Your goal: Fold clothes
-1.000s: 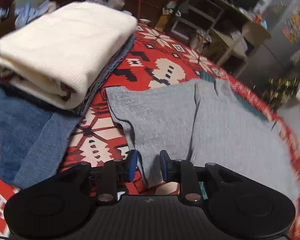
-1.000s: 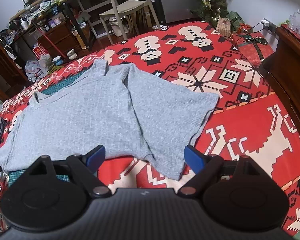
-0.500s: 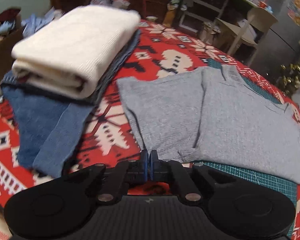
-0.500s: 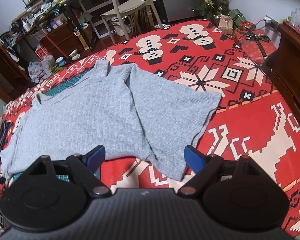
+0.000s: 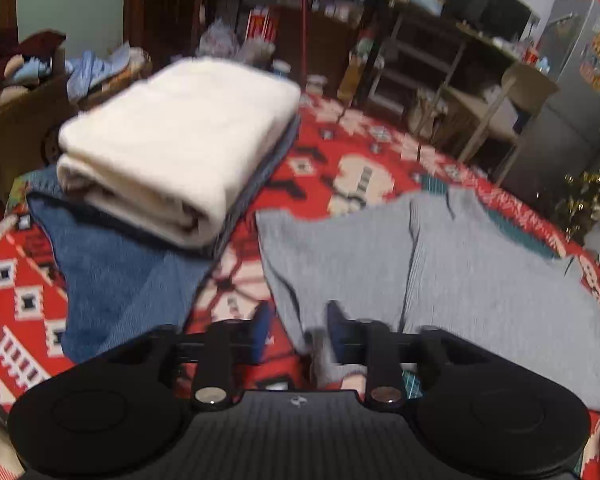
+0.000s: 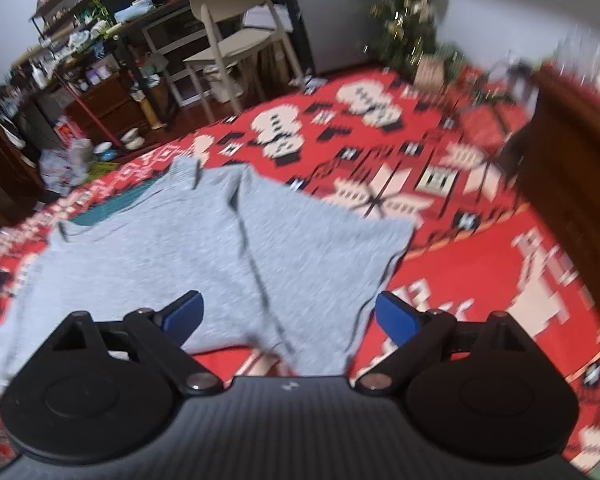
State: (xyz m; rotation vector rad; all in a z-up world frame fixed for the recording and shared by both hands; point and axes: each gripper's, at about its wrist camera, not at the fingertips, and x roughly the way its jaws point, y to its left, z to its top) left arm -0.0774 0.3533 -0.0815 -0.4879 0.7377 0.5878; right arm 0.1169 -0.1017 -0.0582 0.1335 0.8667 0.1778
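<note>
- one grey garment [image 5: 440,272] lies flat on the red patterned blanket [image 5: 332,168].
- left gripper [image 5: 296,330]: jaws opening, grey hem between, not pinched.
- right gripper [image 6: 288,314]: jaws opening wide over the near edge.
- two folded pieces stacked beside: cream knit [image 5: 180,144] on blue cloth [image 5: 116,276].

A red patterned blanket [image 6: 480,280] covers the surface. Behind it stand a beige chair [image 6: 236,36], cluttered shelves [image 5: 416,64], a grey refrigerator [image 5: 572,92] and a decorated Christmas tree [image 6: 404,20].

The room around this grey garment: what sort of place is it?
Probably a lived-in home: a Christmas tree, a fridge covered in magnets, and folded laundry on a red patterned blanket.
</note>
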